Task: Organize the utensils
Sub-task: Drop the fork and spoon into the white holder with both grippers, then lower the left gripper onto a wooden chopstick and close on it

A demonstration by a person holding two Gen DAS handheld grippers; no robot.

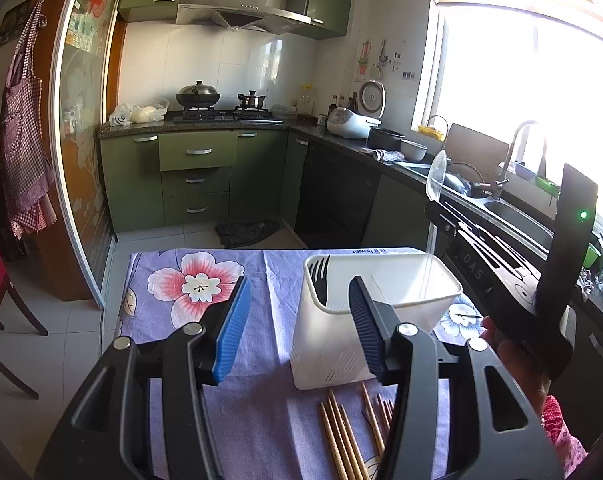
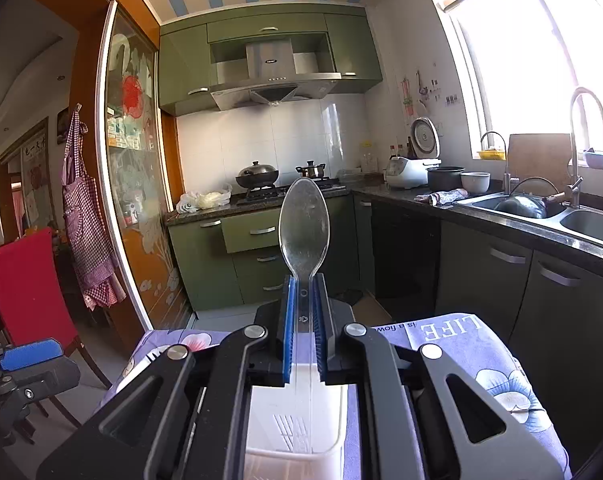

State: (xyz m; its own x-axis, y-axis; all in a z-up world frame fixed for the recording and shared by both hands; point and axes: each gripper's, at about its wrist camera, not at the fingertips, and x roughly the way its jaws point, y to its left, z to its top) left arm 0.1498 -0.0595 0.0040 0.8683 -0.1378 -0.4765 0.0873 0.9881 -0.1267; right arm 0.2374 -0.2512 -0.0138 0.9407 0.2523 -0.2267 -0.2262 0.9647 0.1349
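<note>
Standing clamped between right fingers (image 2: pixel 288 332): clear spoon (image 2: pixel 304 224).

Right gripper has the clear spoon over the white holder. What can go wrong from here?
1. The clear spoon is pinched low on its thin handle by the right gripper, bowl up; it may pivot or slip on release.
2. The white holder stands loose on the wrinkled cloth; a nudge from the handle could tip it.
3. The open left gripper straddles the holder's near corner, above the chopsticks, and may knock either.
</note>
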